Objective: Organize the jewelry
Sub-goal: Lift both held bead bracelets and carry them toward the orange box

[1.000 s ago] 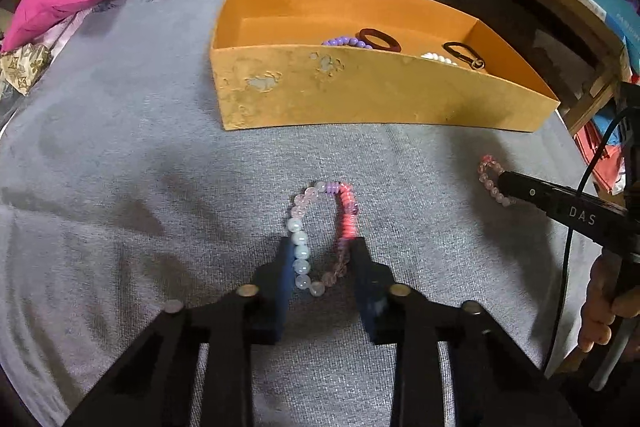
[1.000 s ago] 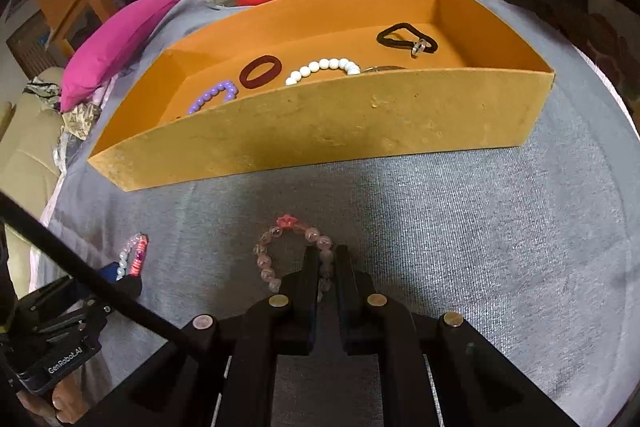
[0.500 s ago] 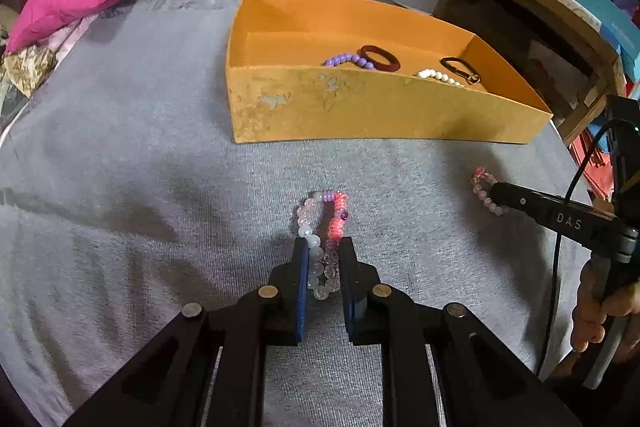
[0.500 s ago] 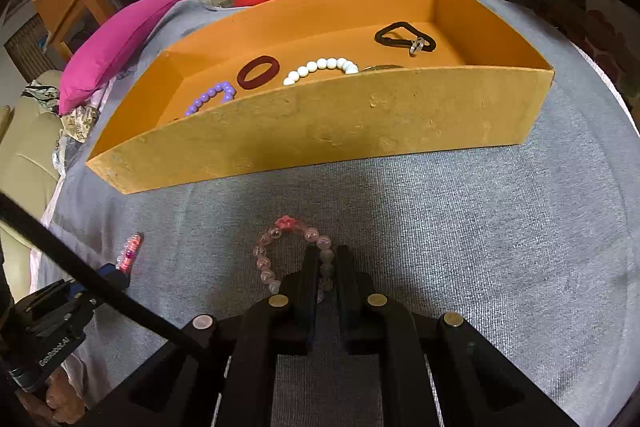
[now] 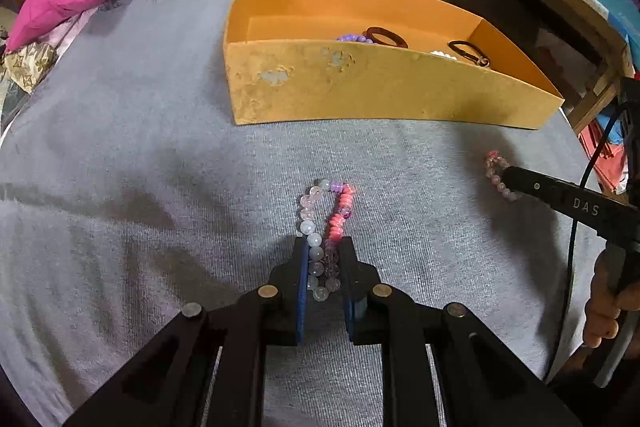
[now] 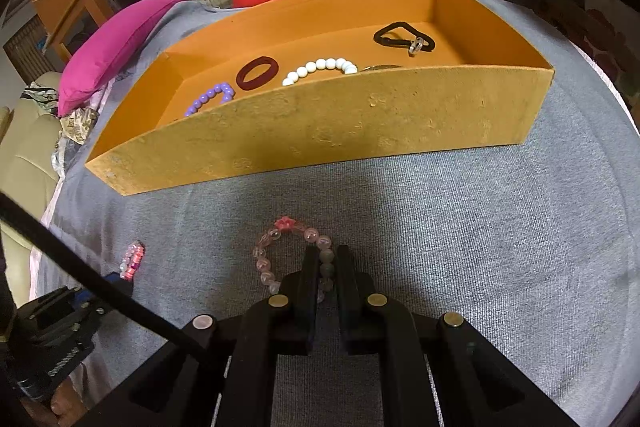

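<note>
Holding bracelets and hair ties, perhaps more: orange box [image 6: 320, 131].

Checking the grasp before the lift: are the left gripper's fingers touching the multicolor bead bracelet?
Touching. In the left wrist view the left gripper has both pads pressed against the multicolor bead bracelet, squeezing its near end into a narrow loop with no gap.

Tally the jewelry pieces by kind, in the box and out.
Beaded bracelets: 4 (purple and white in the orange box; multicolour, pink outside)
Hair ties: 2 (maroon, black)
Total: 6
</note>
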